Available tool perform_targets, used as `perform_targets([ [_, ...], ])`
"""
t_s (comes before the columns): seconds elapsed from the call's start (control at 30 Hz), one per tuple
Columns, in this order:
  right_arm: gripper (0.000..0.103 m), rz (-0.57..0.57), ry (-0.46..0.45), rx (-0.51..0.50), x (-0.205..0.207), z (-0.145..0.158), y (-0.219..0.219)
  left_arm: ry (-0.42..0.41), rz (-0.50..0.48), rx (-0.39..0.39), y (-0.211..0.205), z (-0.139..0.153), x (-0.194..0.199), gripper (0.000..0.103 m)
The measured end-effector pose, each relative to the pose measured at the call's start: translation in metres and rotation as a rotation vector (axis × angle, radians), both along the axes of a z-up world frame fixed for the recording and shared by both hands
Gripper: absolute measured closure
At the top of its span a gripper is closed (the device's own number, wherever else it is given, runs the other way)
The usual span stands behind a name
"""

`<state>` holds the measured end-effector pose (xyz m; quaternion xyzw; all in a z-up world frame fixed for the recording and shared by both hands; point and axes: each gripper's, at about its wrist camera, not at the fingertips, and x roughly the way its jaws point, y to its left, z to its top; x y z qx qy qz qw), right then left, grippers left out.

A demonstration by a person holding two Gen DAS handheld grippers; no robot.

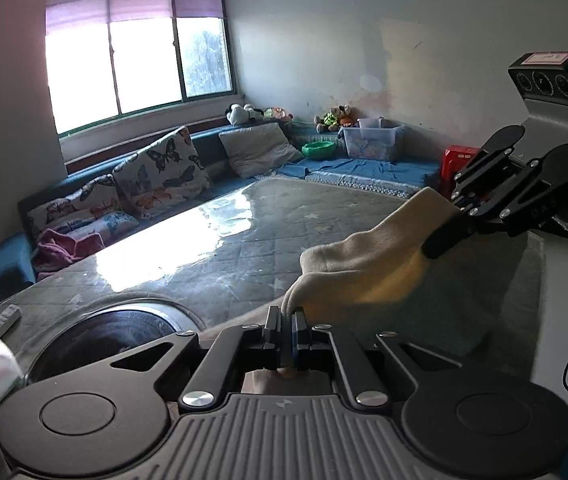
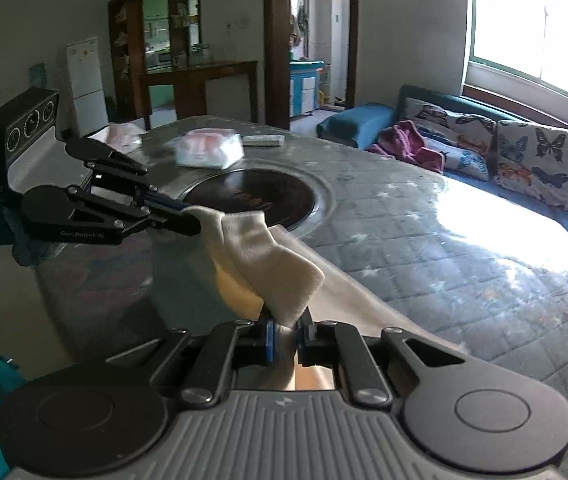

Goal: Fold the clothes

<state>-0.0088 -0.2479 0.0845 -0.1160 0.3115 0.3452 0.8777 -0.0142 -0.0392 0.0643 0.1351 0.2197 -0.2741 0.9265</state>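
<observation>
- Your cream garment [image 1: 364, 264] hangs stretched between your two grippers above the quilted table [image 1: 243, 240]; in the right wrist view it [image 2: 267, 256] droops in a fold with more cloth trailing onto the table toward 4 o'clock.
- Your left gripper [image 1: 288, 334] is clenched on one edge of the garment at 6 o'clock of its own view, fingers pressed nearly together with cloth pinched between the blue pads; from the right wrist view it [image 2: 191, 220] sits at 9 o'clock, and the white lettering on its finger arm is too blurred to read.
- Your right gripper [image 2: 287, 338] grips the other edge, its jaws a little apart around a thicker bunch of cloth; in the left wrist view it [image 1: 440, 240] reaches in from 3 o'clock, and the pink label on its camera housing cannot be read.
- A dark round inset [image 2: 251, 200] lies in the table just beyond the garment; a white packet [image 2: 209, 152] with pink print, illegible, rests at 12 o'clock of it; butterfly cushions [image 1: 163, 172] line the sofa by the window.
</observation>
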Motion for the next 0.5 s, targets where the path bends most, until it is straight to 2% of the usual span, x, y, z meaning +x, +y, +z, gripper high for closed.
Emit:
perform_targets([
  [0.2, 0.094, -0.030, 0.020, -0.014, 0.059, -0.014, -0.001, 0.049, 0.040, 0.006, -0.005, -0.017, 0.059, 0.098],
  [0.4, 0.091, -0.154, 0.067, 0.011, 0.105, -0.055, -0.008, 0.118, 0.107, 0.001, -0.012, -0.043, 0.098, 0.097],
  [0.47, 0.082, -0.186, 0.084, 0.025, 0.110, -0.066, -0.011, 0.138, 0.127, 0.001, -0.012, -0.049, 0.104, 0.094],
  [0.5, 0.082, -0.206, 0.080, 0.016, 0.111, -0.071, -0.012, 0.148, 0.137, 0.002, -0.013, -0.052, 0.107, 0.094],
])
